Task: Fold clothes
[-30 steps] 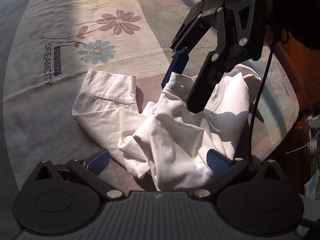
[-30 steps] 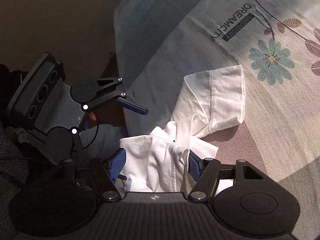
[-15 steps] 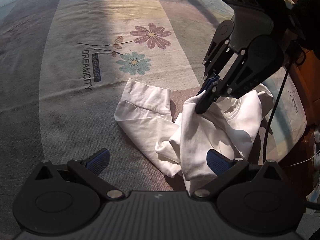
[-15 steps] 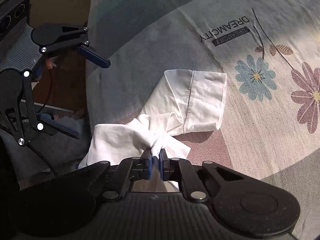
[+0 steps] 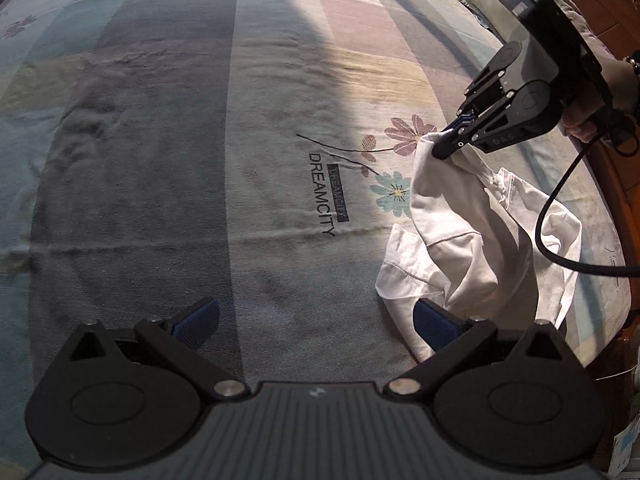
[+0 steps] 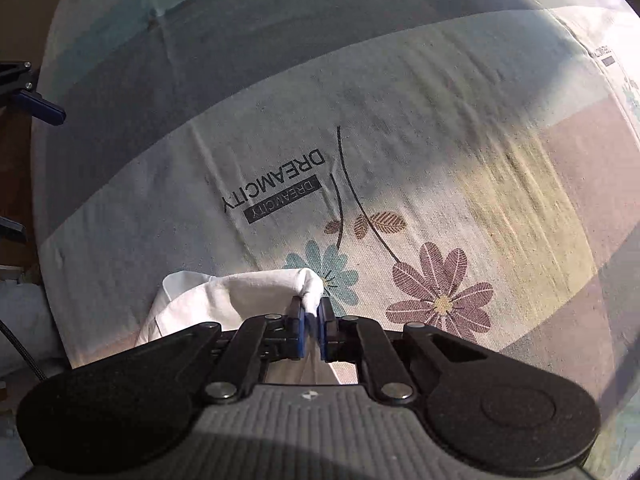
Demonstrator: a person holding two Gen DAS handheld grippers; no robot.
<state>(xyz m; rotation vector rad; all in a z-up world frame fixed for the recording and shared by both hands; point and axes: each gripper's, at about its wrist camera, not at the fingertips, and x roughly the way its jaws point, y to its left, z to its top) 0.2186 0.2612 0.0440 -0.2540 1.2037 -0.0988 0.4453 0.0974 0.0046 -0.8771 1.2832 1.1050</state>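
While earlier agape, right tongs [image 6: 312, 316] now pinch white shirt [image 5: 472, 236], lifted | left tongs [image 5: 316, 320] released.

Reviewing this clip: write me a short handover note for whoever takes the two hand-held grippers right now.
Right hand-held gripper: shut on a pinch of the white shirt, lifting that part off the bedspread.
Left hand-held gripper: open, empty, beside the shirt's lower edge; one pad lies next to the cloth.
Shirt: crumpled near the bed's edge, beside the printed flowers, partly hanging from the right grip.
Done: one grasp only; no fold made.
Left: probably take a second point with the left, spread the shirt flat, then fold.
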